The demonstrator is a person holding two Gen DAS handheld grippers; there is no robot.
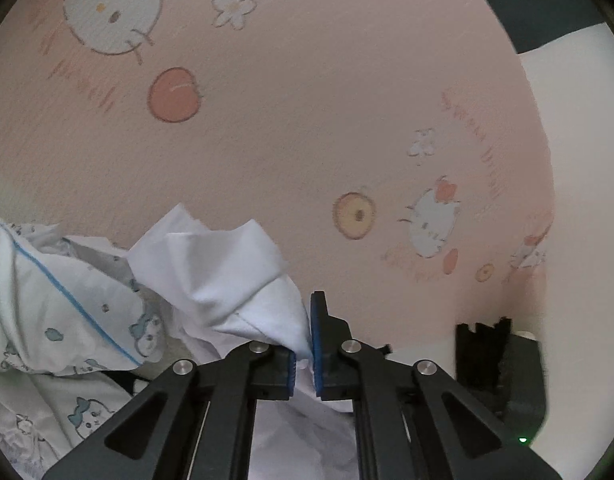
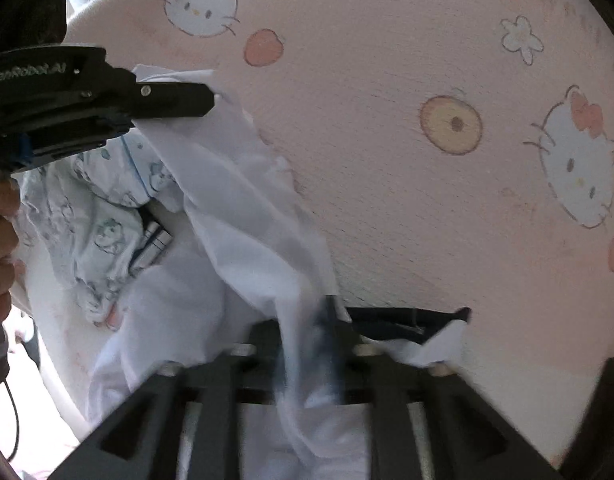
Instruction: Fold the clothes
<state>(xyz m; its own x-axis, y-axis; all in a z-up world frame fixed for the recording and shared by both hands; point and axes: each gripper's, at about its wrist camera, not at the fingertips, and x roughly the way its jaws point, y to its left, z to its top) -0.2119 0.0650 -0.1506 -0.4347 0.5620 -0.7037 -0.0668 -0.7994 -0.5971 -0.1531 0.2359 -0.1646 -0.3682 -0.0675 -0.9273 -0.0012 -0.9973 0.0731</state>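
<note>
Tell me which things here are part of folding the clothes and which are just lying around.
Part of the job:
white garment
left gripper
right gripper

Lying about:
blue-trimmed printed garment
pink cartoon-cat sheet

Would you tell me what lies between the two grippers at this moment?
In the right wrist view, the white garment stretches between the left gripper and right gripper, both pinching it; nothing else lies there.
</note>
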